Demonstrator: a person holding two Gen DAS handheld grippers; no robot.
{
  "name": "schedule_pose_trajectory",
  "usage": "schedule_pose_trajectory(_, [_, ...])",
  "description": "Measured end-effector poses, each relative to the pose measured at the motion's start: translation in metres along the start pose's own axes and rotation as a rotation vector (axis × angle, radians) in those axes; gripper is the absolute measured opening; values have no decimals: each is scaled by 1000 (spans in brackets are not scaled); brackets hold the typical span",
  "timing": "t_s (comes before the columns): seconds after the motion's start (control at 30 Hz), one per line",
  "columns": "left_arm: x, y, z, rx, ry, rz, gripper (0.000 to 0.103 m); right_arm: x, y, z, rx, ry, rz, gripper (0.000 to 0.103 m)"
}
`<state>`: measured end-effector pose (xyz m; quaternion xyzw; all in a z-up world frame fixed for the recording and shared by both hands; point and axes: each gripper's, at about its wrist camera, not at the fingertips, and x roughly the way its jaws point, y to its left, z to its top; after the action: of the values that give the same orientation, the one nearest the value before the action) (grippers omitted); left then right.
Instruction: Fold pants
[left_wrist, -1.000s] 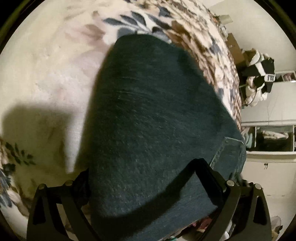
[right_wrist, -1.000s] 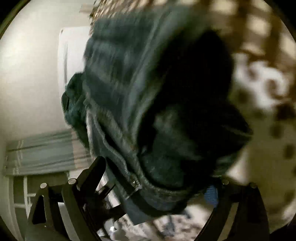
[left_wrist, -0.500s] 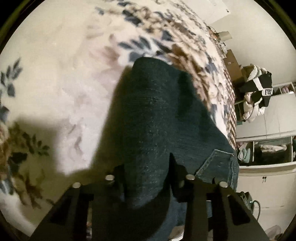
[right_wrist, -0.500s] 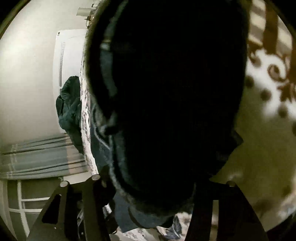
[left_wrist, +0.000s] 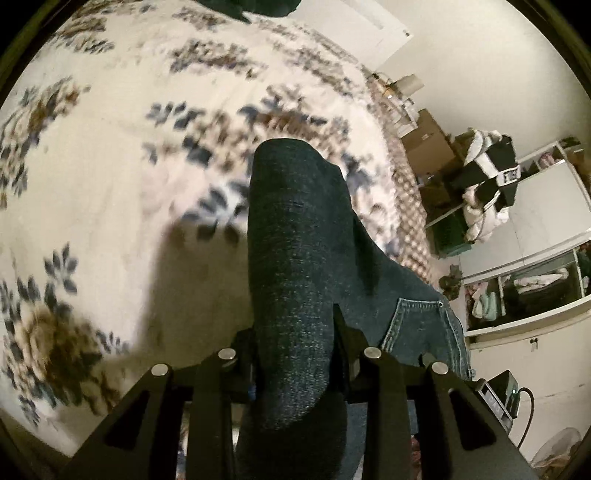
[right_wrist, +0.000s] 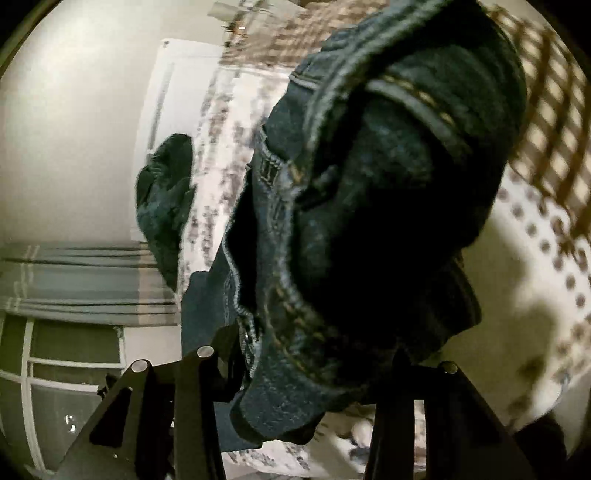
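Note:
Dark blue denim pants (left_wrist: 295, 221) rise in a ridge off the floral bedspread (left_wrist: 110, 166). My left gripper (left_wrist: 295, 332) is shut on a fold of the fabric, which fills the gap between its black fingers (left_wrist: 240, 354). A back pocket (left_wrist: 417, 325) hangs to the right. In the right wrist view the bunched waistband of the pants (right_wrist: 388, 184) blocks most of the picture. My right gripper (right_wrist: 314, 362) has its jaws closing, and the pads press on this thick bundle. The bedspread (right_wrist: 535, 277) shows behind it.
Another dark garment (left_wrist: 255, 7) lies at the far end of the bed, the same dark garment (right_wrist: 166, 199) in the right wrist view. Beyond the bed's right side stand cardboard boxes (left_wrist: 428, 147), a heap of clothes (left_wrist: 487, 184) and open shelves (left_wrist: 524, 280). A grey curtain (right_wrist: 74, 277) hangs left.
Both grippers went from wide open to closed on the pants. Both have risen, and the denim has lifted off the bed into a narrow ridge.

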<state>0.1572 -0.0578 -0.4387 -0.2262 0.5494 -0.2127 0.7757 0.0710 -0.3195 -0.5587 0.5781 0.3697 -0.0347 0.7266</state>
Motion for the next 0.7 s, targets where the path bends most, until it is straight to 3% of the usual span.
schedule_pose_trajectory(0.13, [-2, -6, 42, 17, -26, -19, 27, 31, 45, 25, -36, -29, 28, 46])
schedule_pose_trajectory(0.3, [10, 6, 117, 29, -51, -38, 27, 72, 87, 37, -52, -49, 50, 46])
schedule_pose_trajectory(0.57, [67, 63, 256, 55, -48, -12, 27, 233, 163, 89, -76, -69, 56, 45])
schedule_pose_trajectory(0.7, [100, 91, 309, 73, -46, 9, 27, 301, 166, 114, -82, -69, 54, 45])
